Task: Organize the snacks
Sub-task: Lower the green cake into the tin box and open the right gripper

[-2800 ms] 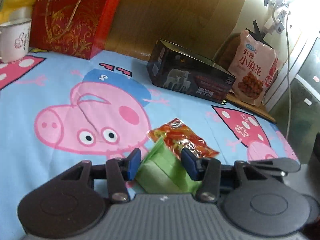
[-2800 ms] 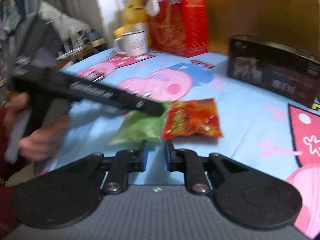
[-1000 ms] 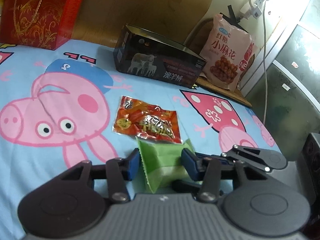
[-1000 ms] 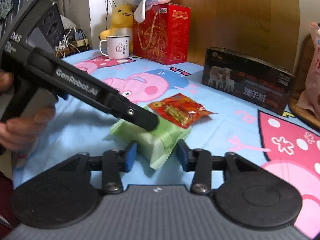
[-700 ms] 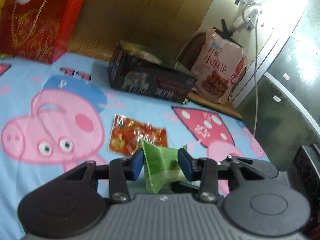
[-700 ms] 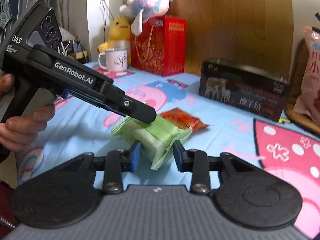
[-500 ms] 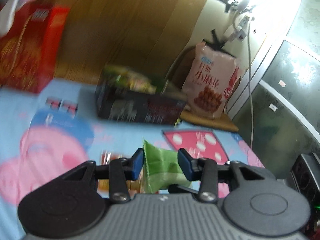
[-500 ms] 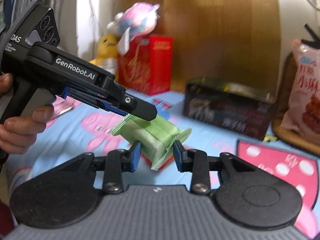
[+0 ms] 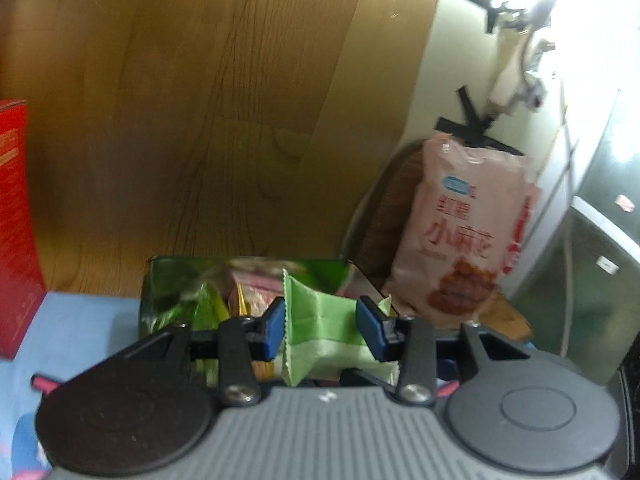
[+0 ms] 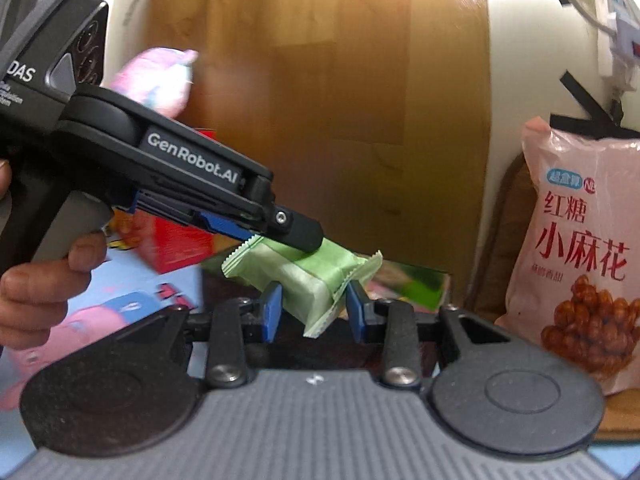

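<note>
At the bottom of the left wrist view, the left tongs (image 9: 320, 328) clamp a green snack packet (image 9: 320, 332) between their blue pads, lifted clear of the tabletop. In the right wrist view the same packet (image 10: 304, 276) sits between the blue pads of the right tongs (image 10: 314, 312), which stand just apart from its sides; whether they touch it cannot be told. The packet's long axis slants from upper left to lower right of that frame, one crimped end toward the left tongs' body, the other dipping toward the lens. A hand (image 10: 36, 280) at the left edge holds the left tool. Below lies a blue cartoon-pig cloth (image 10: 132, 304) on the tabletop. Just beyond the packet is a dark open box (image 9: 248, 280) with wrapped snacks inside. A red box (image 9: 16, 232) stands at the left edge, a pink snack bag (image 10: 580, 248) at the right, and a wooden panel (image 9: 200, 100) fills the background.
</note>
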The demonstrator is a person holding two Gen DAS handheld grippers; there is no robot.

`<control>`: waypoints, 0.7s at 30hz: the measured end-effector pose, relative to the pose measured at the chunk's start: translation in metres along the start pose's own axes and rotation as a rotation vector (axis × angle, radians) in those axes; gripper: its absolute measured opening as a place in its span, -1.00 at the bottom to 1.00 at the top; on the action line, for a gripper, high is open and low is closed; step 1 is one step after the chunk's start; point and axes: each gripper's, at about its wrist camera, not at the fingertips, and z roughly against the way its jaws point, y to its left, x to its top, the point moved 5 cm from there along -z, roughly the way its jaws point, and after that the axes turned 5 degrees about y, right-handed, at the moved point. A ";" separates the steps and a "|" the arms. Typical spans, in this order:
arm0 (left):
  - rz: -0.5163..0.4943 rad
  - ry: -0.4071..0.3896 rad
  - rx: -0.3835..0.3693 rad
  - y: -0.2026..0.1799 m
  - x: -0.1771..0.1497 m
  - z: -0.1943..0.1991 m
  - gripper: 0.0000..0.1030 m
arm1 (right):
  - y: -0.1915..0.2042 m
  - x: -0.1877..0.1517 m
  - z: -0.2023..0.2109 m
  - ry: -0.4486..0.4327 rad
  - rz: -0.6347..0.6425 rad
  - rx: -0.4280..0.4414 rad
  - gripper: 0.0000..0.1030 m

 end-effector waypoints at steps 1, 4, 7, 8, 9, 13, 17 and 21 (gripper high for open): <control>0.001 0.005 0.007 0.002 0.001 -0.007 -0.27 | -0.005 0.000 -0.007 0.004 -0.008 -0.008 -0.27; -0.003 0.016 0.048 0.007 0.004 -0.028 -0.25 | -0.017 -0.001 -0.025 0.010 -0.025 -0.035 -0.28; -0.017 0.013 0.132 0.011 0.001 -0.041 -0.23 | -0.025 -0.004 -0.036 0.009 -0.047 -0.069 -0.26; -0.026 0.006 0.166 0.012 0.000 -0.042 -0.22 | -0.027 -0.005 -0.037 0.011 -0.056 -0.067 -0.22; -0.038 -0.004 0.205 0.013 -0.002 -0.042 -0.22 | -0.029 -0.007 -0.037 0.014 -0.066 -0.062 -0.17; -0.059 -0.026 0.321 0.015 -0.009 -0.031 -0.21 | -0.031 -0.010 -0.025 -0.006 -0.079 -0.075 -0.07; -0.053 -0.031 0.399 0.015 -0.024 -0.010 -0.08 | -0.036 -0.008 -0.011 -0.007 -0.147 -0.069 -0.06; -0.071 -0.039 0.444 0.012 -0.043 0.012 -0.04 | -0.033 -0.014 0.003 -0.004 -0.197 -0.075 0.02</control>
